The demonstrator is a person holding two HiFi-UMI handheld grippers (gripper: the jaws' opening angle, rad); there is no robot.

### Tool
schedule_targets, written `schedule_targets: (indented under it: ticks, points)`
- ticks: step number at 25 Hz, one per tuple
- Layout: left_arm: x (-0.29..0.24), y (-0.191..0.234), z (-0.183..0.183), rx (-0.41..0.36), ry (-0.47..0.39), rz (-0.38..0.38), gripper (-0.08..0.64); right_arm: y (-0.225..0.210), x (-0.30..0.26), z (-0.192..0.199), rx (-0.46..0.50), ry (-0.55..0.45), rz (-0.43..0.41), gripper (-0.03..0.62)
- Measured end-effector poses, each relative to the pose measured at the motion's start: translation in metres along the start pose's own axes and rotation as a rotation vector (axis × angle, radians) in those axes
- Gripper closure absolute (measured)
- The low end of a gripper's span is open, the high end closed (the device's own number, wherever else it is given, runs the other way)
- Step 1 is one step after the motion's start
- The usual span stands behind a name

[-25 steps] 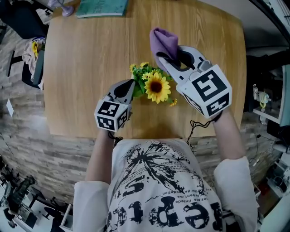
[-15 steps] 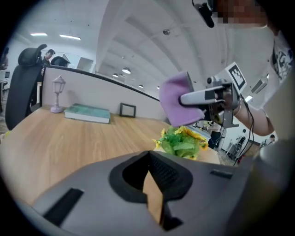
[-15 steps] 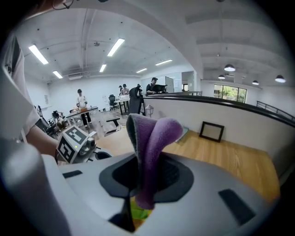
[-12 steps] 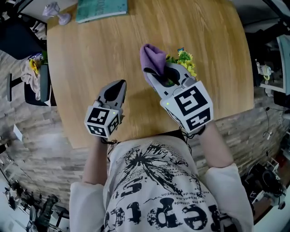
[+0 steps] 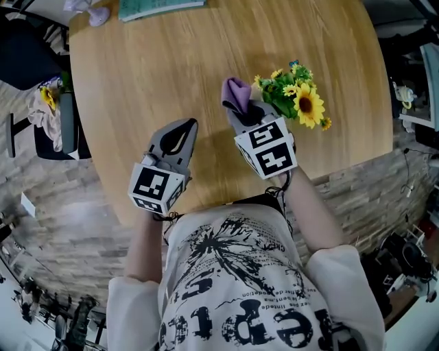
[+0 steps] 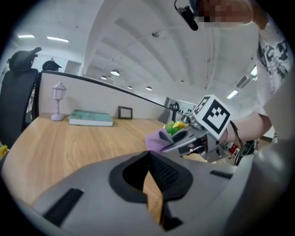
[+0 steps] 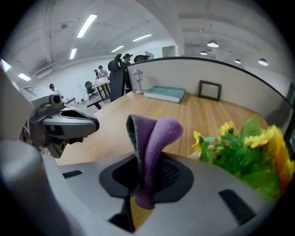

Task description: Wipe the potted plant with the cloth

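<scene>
Right gripper [image 5: 244, 115] is pinching the purple cloth [image 5: 236, 94], and the sunflower plant [image 5: 296, 99] sits just off its right side on the desk [image 5: 158, 68]. Left gripper [image 5: 184, 130] is pressed together, empty, near its left. A teal book [image 5: 162, 7] and a little lantern [image 6: 58, 99] sit well beyond both.

Grey left tool [image 5: 189, 125], grey right tool [image 5: 240, 114], marker cubes [image 5: 155, 186], printed white shirt [image 5: 233, 274]
</scene>
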State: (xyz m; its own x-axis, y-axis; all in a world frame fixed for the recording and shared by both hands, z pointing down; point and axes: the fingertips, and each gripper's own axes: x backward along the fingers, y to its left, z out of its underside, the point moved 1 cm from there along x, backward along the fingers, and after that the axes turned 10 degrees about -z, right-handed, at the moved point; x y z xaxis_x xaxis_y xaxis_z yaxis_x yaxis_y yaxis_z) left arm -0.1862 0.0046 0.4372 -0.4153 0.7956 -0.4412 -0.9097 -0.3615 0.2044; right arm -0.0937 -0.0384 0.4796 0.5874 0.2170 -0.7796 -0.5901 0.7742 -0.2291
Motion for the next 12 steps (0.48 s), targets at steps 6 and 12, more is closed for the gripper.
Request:
schedule_targets:
  ticks: [6, 12]
  points:
    - [0.006, 0.001, 0.004, -0.022, 0.003, 0.012, 0.557, -0.008, -0.022, 0.015, -0.15, -0.012, 0.044, 0.516]
    - [0.008, 0.005, 0.003, 0.006, 0.002, -0.003, 0.557, -0.021, -0.021, 0.016, -0.338, -0.058, 0.062, 0.512]
